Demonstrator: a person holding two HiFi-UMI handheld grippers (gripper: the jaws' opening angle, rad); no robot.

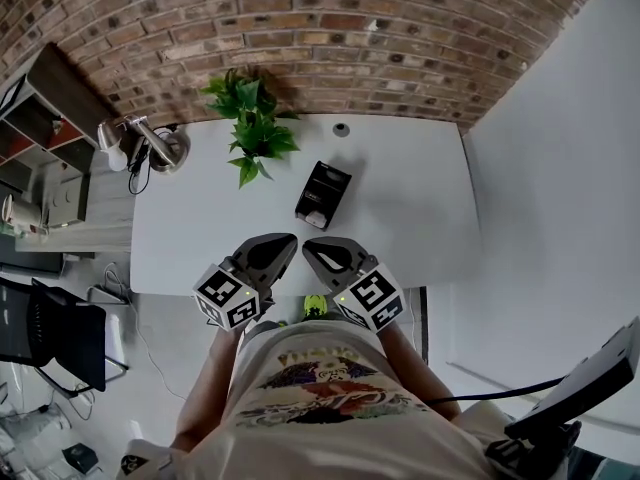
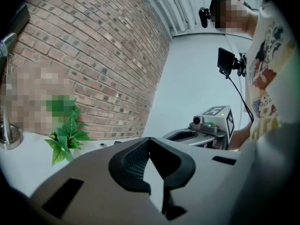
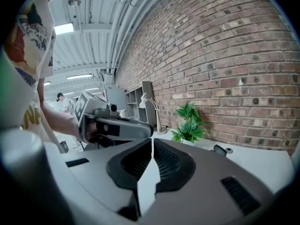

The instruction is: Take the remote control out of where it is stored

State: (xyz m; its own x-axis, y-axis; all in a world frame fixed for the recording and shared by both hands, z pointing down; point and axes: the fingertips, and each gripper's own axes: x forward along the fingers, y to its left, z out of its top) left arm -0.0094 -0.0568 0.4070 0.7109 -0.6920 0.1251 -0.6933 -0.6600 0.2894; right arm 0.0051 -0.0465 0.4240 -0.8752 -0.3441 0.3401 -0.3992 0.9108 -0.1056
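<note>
White table, bearing leafy plant, black holder, desk lamp

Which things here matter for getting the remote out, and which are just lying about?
Job: black holder on the table, likely the storage; left claw and right claw, both shut and empty.
Lying about: plant, lamp.

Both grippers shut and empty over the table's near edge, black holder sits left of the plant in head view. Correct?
One thing is off: the black holder sits to the right of the plant, not the left, as the head view shows. The rest holds: the left gripper and right gripper are both shut and empty over the table's near edge.
</note>
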